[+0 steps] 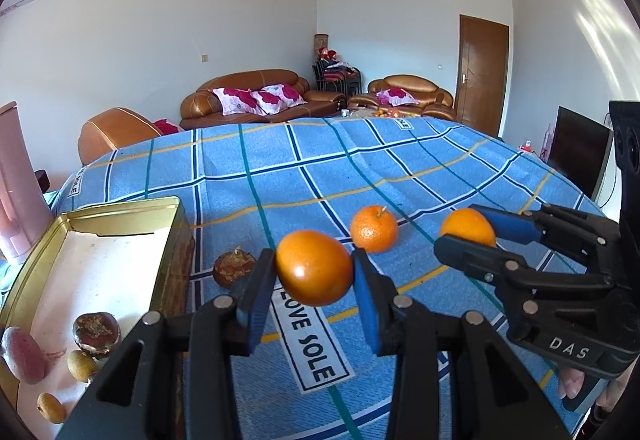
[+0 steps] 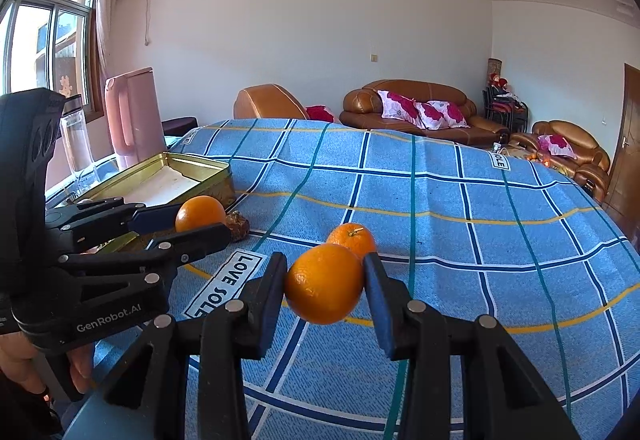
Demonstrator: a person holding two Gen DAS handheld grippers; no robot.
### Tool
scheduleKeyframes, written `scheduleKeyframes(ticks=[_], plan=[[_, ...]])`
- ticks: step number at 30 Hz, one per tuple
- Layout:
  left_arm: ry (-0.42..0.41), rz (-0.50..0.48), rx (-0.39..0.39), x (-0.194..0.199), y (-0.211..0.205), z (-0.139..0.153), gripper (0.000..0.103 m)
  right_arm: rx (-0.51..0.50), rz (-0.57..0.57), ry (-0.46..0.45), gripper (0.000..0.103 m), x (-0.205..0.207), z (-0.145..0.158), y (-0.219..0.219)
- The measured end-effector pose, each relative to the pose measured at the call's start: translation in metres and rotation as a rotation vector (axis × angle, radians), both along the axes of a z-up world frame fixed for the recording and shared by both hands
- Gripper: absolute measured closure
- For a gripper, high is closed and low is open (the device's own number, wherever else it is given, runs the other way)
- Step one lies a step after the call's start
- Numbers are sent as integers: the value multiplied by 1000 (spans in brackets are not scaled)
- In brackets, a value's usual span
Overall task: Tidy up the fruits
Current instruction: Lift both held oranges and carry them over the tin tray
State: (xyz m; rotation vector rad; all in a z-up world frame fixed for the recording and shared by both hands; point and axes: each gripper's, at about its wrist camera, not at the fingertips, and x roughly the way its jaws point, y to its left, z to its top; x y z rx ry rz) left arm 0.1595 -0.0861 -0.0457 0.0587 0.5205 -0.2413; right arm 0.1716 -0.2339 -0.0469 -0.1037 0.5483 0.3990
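Observation:
Both grippers hang just above the blue checked tablecloth [image 1: 400,160], each holding fruit. In the left wrist view my left gripper [image 1: 314,269] is shut on a smooth orange fruit [image 1: 308,260], clear of the cloth. To its right, my right gripper [image 1: 464,230] is shut on an orange [image 1: 466,224]. The right wrist view shows that orange [image 2: 325,283] pinched between the right gripper [image 2: 325,280] pads. There my left gripper [image 2: 200,221] holds its fruit [image 2: 199,211] near the gold tin. A third orange [image 1: 374,228] [image 2: 353,237] with a stem lies loose on the cloth between them.
An open gold tin [image 1: 120,210] [image 2: 192,164] sits at the table's left edge, holding a brown fruit [image 1: 97,332], a pinkish one [image 1: 22,354] and small yellow ones [image 1: 80,364]. Another brown fruit [image 1: 233,267] lies beside it. A pink jug [image 2: 134,116] and glass [image 2: 78,140] stand behind.

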Motion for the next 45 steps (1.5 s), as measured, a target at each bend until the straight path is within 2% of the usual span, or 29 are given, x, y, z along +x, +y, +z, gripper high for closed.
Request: scheduleKeyframes(ticks=[45], plan=[[-185,48,5,-37,5,14,63,2,26,-166,62,-30,11,3]])
